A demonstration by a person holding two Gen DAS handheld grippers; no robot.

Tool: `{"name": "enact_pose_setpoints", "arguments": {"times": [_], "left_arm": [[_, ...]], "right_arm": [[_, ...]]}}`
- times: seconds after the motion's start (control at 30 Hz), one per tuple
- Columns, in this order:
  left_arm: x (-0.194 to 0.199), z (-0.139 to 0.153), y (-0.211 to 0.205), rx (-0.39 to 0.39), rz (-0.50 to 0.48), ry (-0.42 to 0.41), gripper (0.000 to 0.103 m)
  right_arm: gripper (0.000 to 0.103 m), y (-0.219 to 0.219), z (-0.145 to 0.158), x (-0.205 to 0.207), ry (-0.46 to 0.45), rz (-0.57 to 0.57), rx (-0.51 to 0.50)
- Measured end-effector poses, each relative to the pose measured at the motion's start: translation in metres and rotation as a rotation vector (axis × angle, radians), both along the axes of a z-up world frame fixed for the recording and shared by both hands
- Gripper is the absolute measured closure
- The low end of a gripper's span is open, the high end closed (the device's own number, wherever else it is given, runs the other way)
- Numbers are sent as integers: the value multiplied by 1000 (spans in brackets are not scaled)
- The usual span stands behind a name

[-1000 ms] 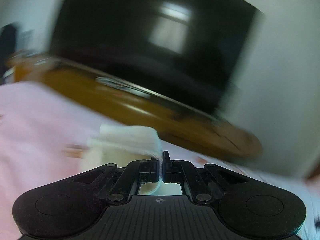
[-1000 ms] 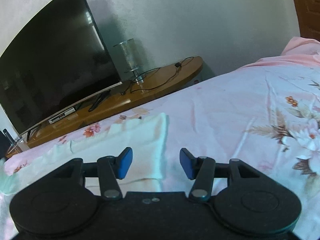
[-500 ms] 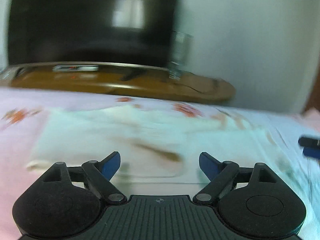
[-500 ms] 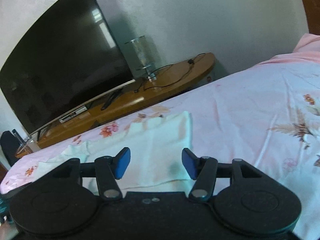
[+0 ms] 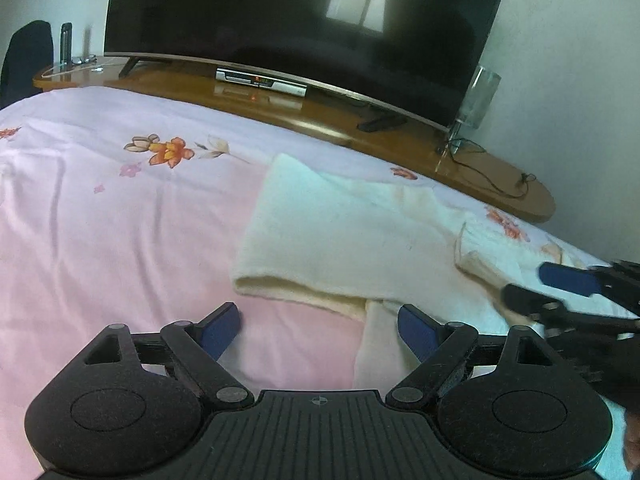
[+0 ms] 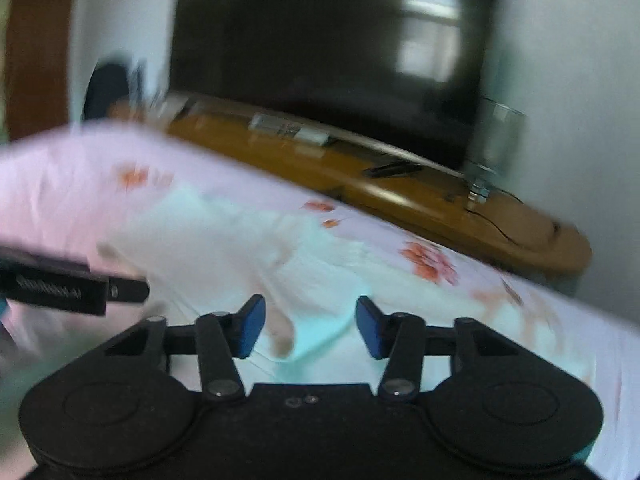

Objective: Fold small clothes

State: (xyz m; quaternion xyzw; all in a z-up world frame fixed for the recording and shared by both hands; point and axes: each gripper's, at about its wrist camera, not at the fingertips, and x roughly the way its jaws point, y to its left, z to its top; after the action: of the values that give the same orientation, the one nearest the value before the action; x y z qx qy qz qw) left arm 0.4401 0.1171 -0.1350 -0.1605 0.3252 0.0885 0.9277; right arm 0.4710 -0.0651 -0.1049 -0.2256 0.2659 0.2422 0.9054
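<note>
On the pink flowered bedspread (image 5: 100,240) ahead of you lies the cream garment (image 5: 352,240), one side folded over; its near edge is hidden behind your left gripper (image 5: 319,326), which is spread wide and holds nothing. Behind the bed, the television (image 5: 288,20) is cut off at the top, above the wooden stand (image 5: 328,120). At the right edge your right gripper (image 5: 560,286) pokes in, partly cropped. Its own view is badly blurred, yet the fingers (image 6: 250,326) stand apart and empty over the cloth.
</note>
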Motion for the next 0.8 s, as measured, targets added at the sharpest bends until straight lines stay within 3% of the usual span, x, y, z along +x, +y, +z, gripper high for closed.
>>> {"name": "enact_pose_setpoints", "arguments": {"times": [0.03,0.07,0.1,0.23,0.4,0.6,0.67,0.8], "left_arm": [[8,-1,-1,-12,-7,-4,17],[10,-1,-1,-16,-9,2,17],[16,-3,-4,-10,-13,15,17],[25,-6,-14,71,-31,35,17],[25,-4,-19,102,-41,34,17],[23,-2,-16,120,-69,29,27],[19,0,-9,97,-50,15,39],[22,0,-8,102,-59,25,39]], "right_arm": [[64,6,-3,1,-19,6,-55],[75,11,-4,1,-37,13,-93],[101,11,-4,3,-42,17,-105],[100,-13,9,2,-101,-60,-22],[100,-63,26,-6,-153,-207,94],[99,-126,19,-17,-88,-359,207],[99,-140,14,-19,-62,-396,239],[99,-164,11,-25,-2,-451,386]]}}
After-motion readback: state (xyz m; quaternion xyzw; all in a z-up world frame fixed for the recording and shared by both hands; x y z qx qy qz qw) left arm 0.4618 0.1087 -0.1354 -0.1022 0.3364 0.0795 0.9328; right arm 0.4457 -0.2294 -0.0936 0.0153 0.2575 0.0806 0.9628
